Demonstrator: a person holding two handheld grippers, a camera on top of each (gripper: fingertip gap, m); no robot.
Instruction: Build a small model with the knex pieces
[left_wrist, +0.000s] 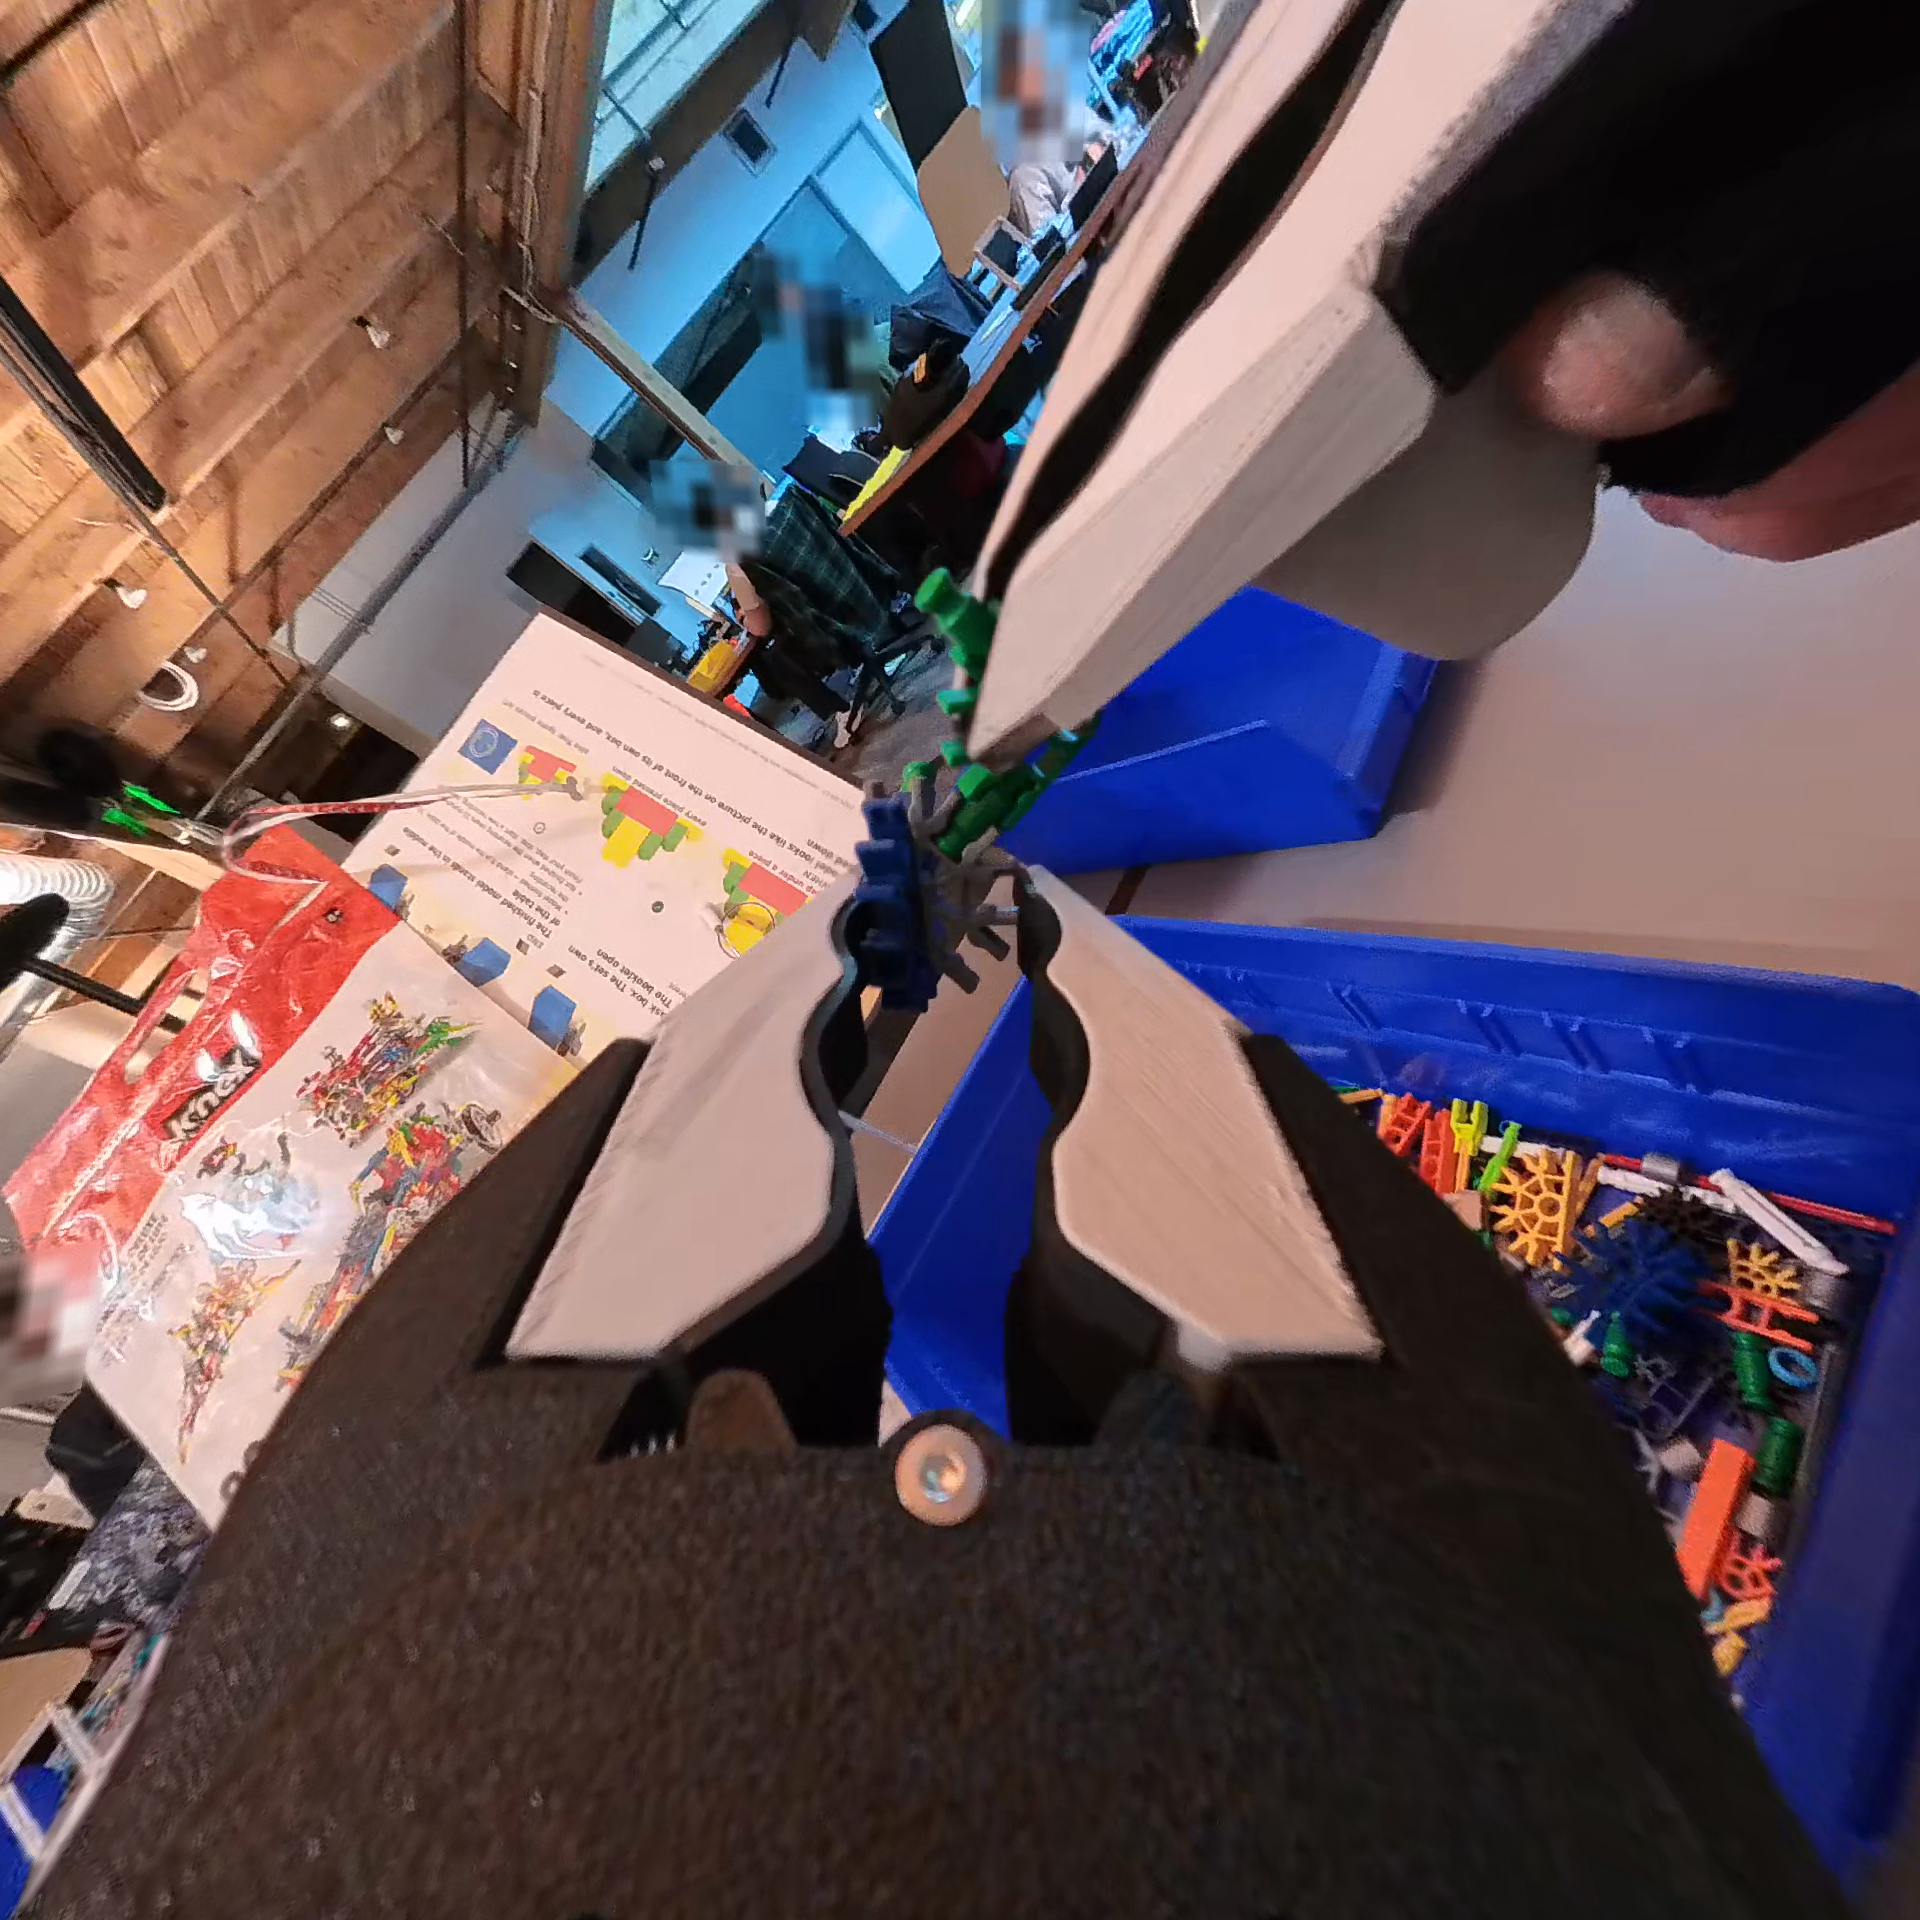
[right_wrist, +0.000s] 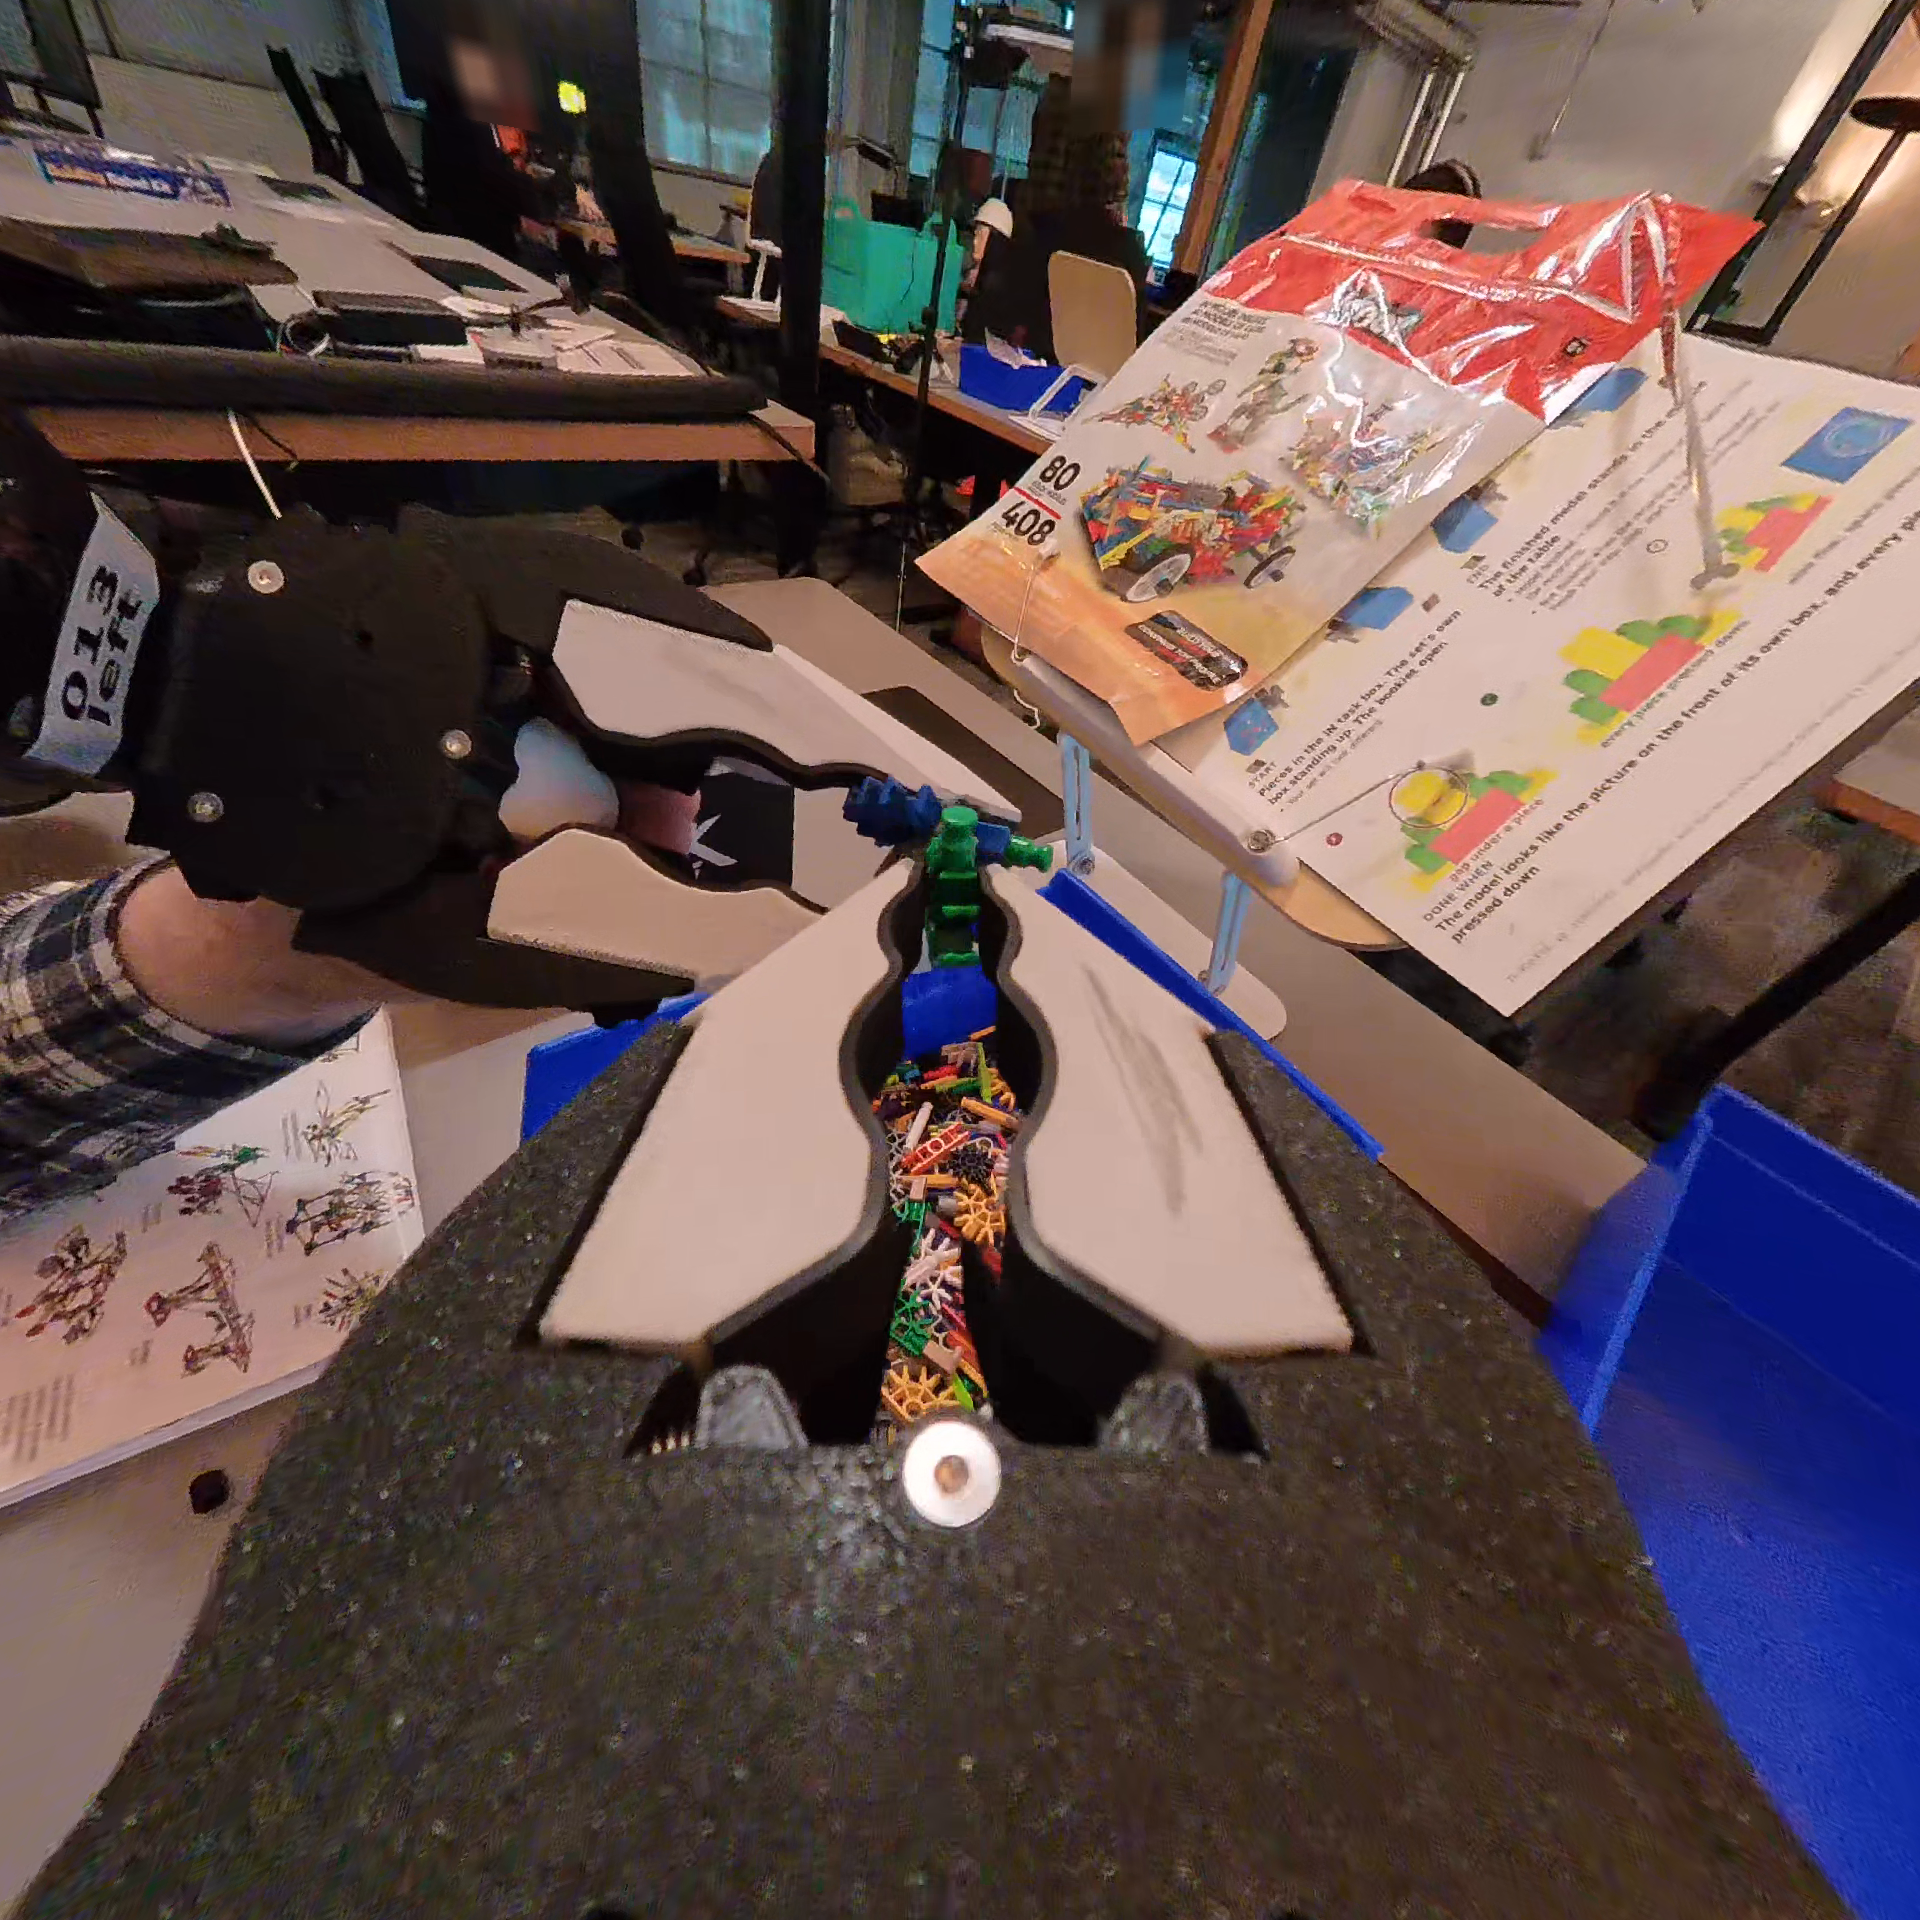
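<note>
My left claw pinches a blue plastic snowflake connector touching the green ridged plastic rod clamped lengthwise in my right claw (both above the blue parts bin).

left tongs: closed to a narrow gap, gripping | right tongs: pinched shut, tips meeting left's
</note>
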